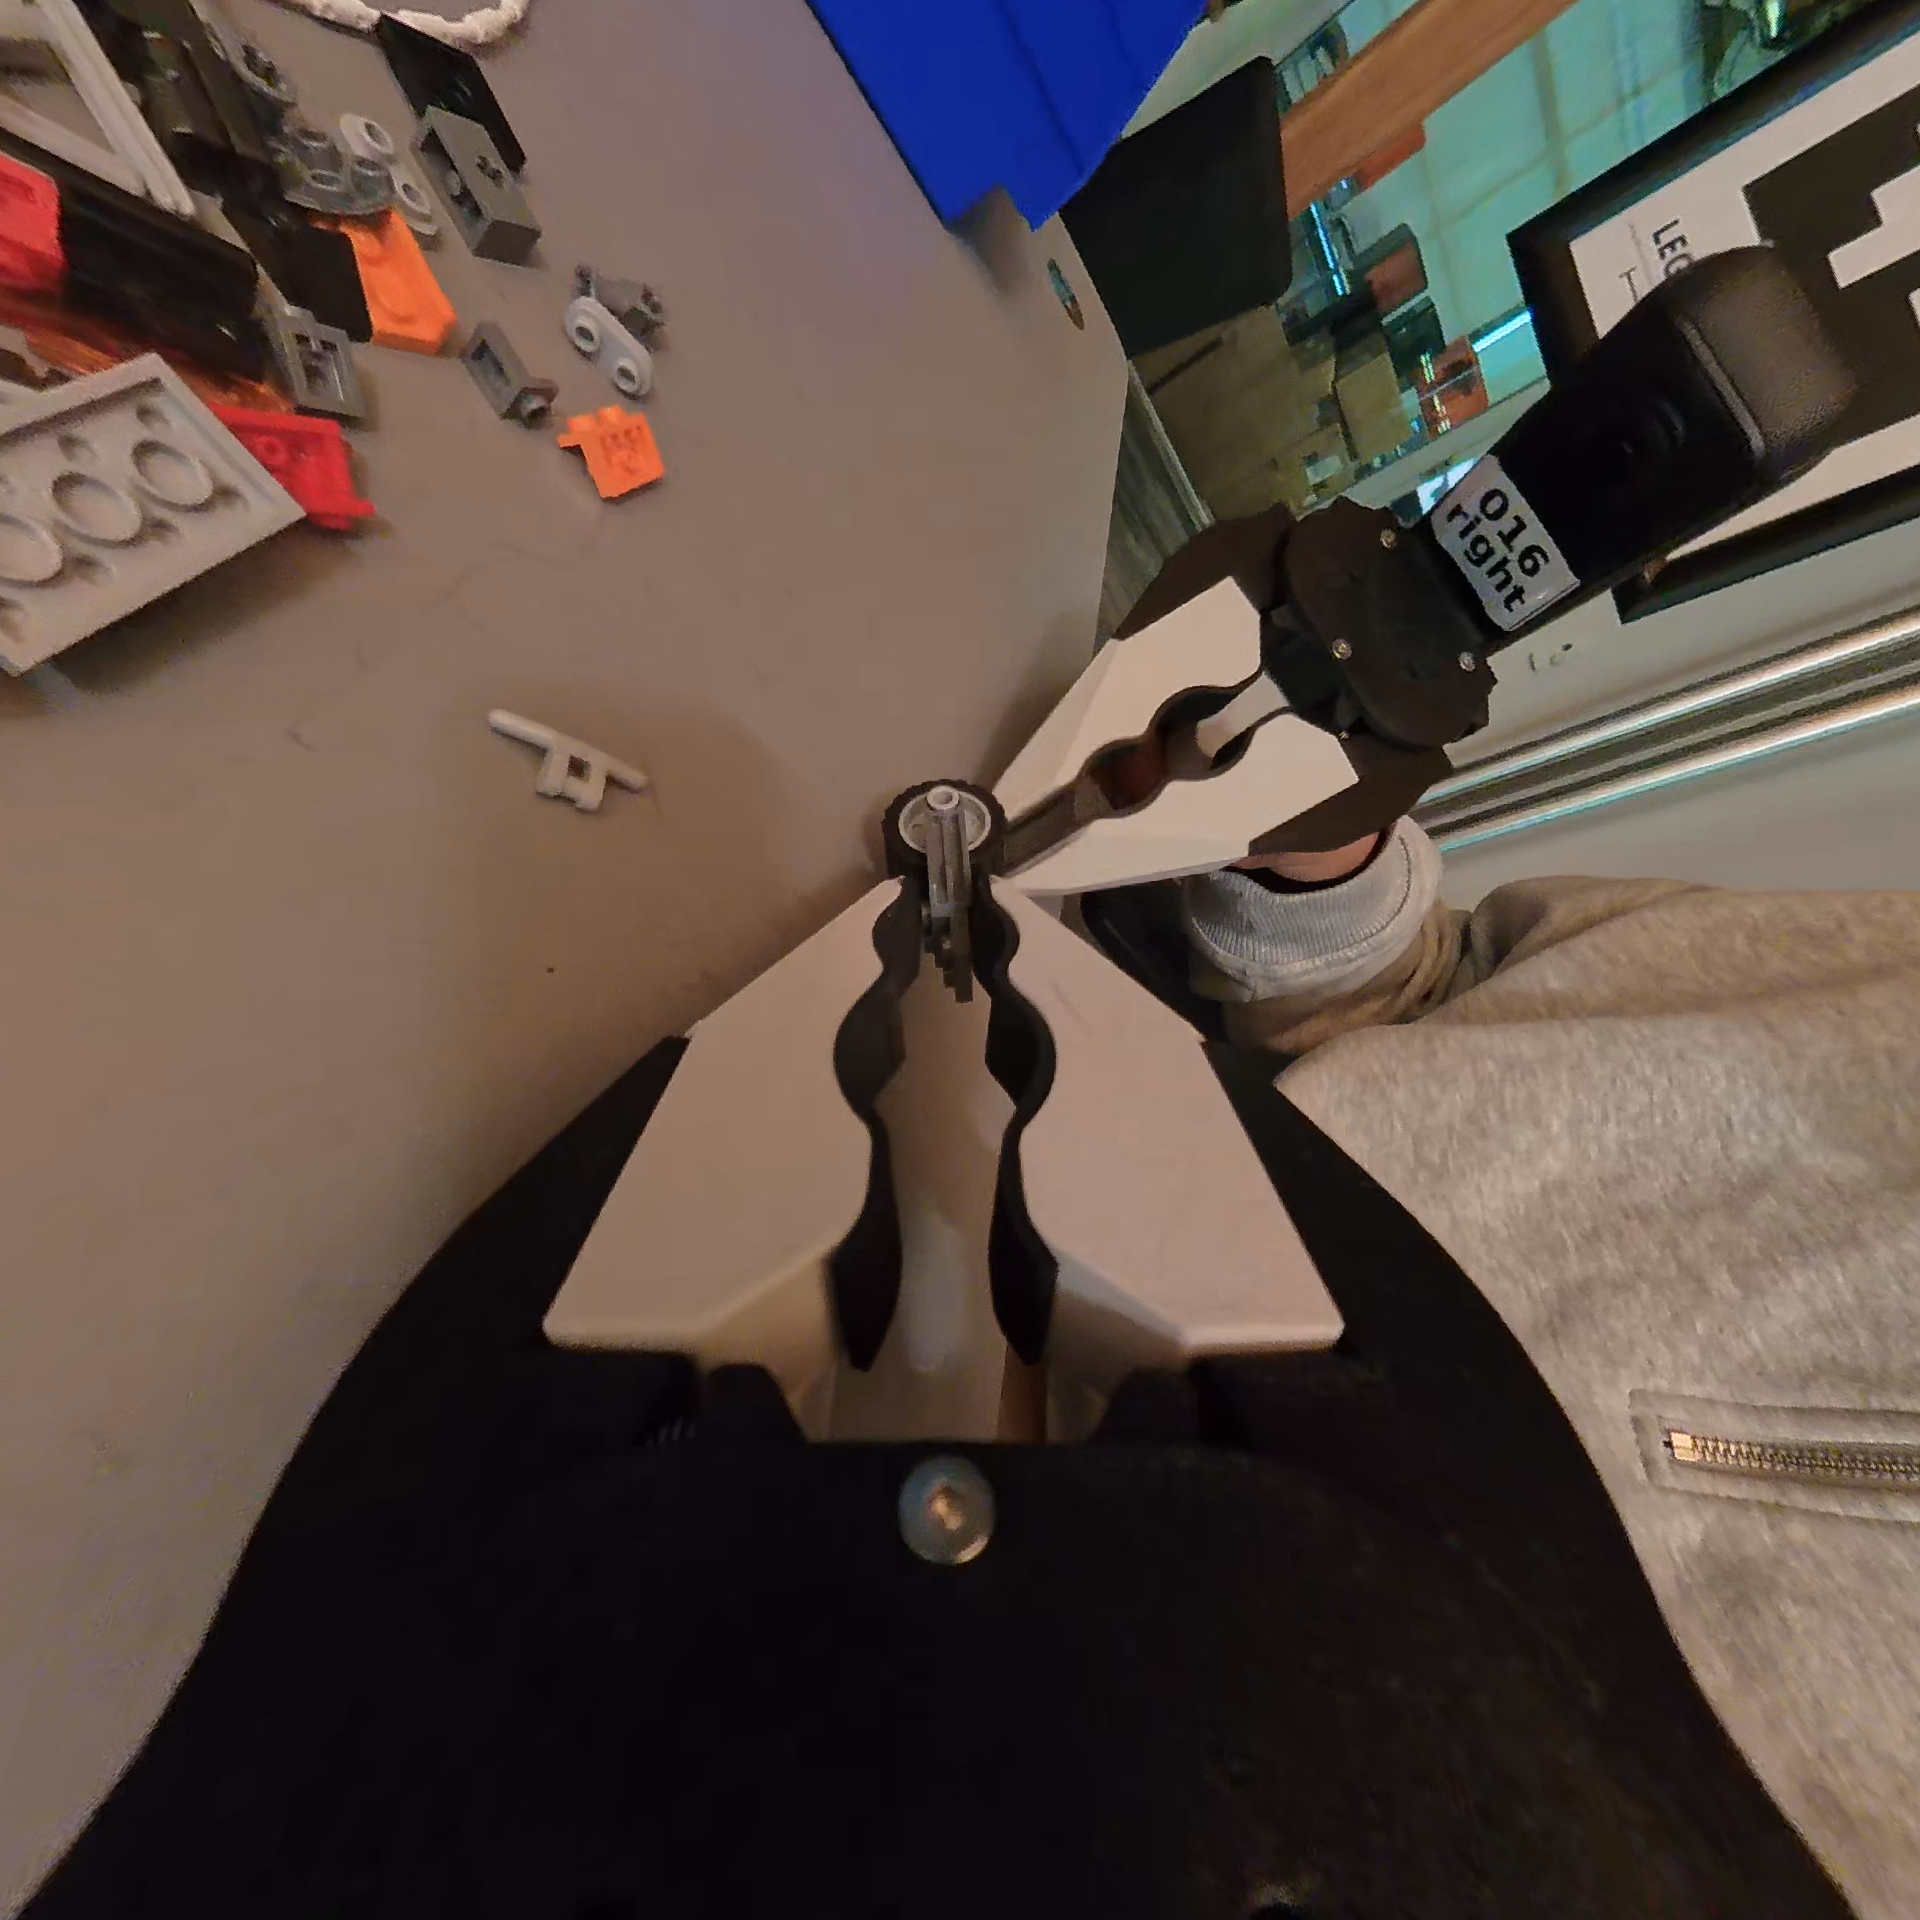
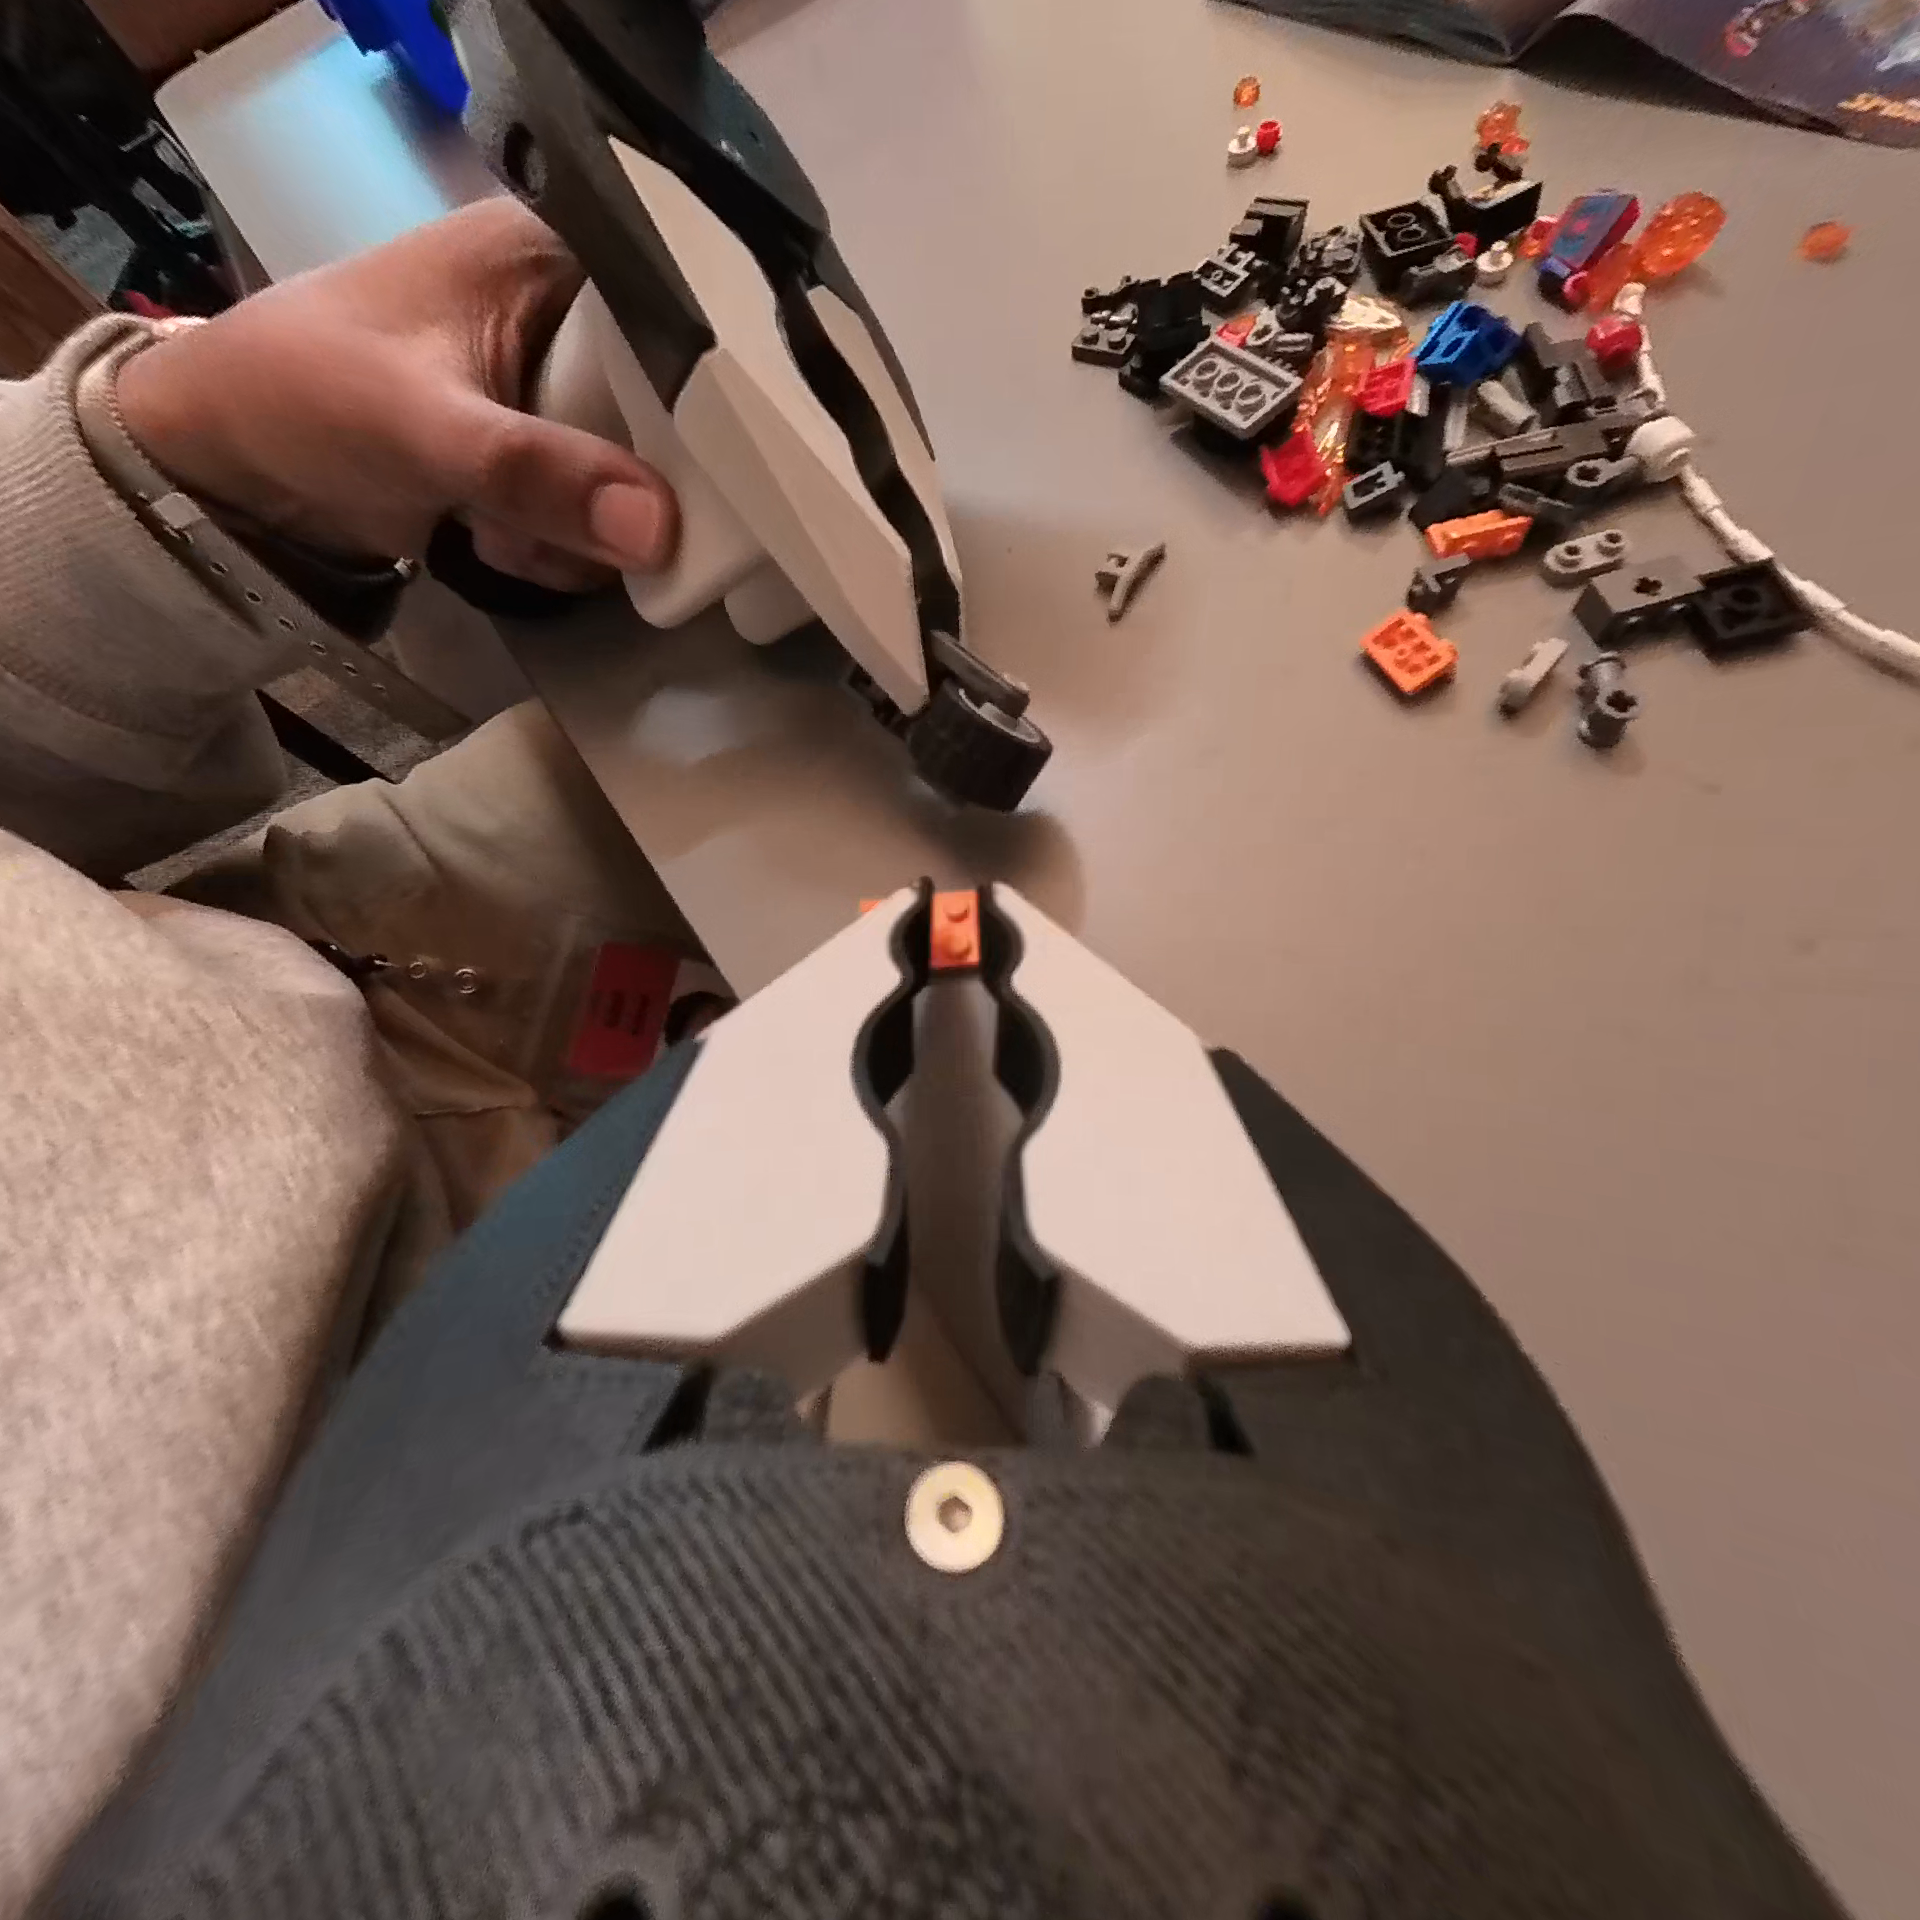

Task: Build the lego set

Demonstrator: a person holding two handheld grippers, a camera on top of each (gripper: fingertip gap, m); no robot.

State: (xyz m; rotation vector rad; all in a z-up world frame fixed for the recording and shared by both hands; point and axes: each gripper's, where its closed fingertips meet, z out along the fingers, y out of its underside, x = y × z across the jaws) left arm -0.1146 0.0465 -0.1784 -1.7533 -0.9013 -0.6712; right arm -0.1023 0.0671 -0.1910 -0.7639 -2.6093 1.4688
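Note:
My left gripper [image 1: 948,904] is shut on a small grey and black brick assembly carrying a black wheel [image 1: 940,831] with a grey hub. The wheel is just above the grey table [image 1: 623,1039], near its edge. In the right wrist view the left gripper [image 2: 935,675] comes in from the upper left with the wheel [image 2: 982,743] at its tip. My right gripper [image 2: 956,914] is shut on a small orange plate [image 2: 956,930], a short way in front of the wheel. In the left wrist view the right gripper [image 1: 1023,847] has its tips right beside the wheel; the orange plate is hidden there.
A pile of loose black, grey, red, blue and orange bricks [image 2: 1455,395] lies at the far right. An orange brick [image 2: 1408,651] and a small grey piece [image 2: 1127,577] lie apart from it. A person's hand [image 2: 416,416] holds the left gripper. A blue box [image 1: 987,94] stands behind. The small grey piece [image 2: 1127,577] sits 6 centimetres or so from the ends of my left fingers. Look for it in the left wrist view [image 1: 593,760] too.

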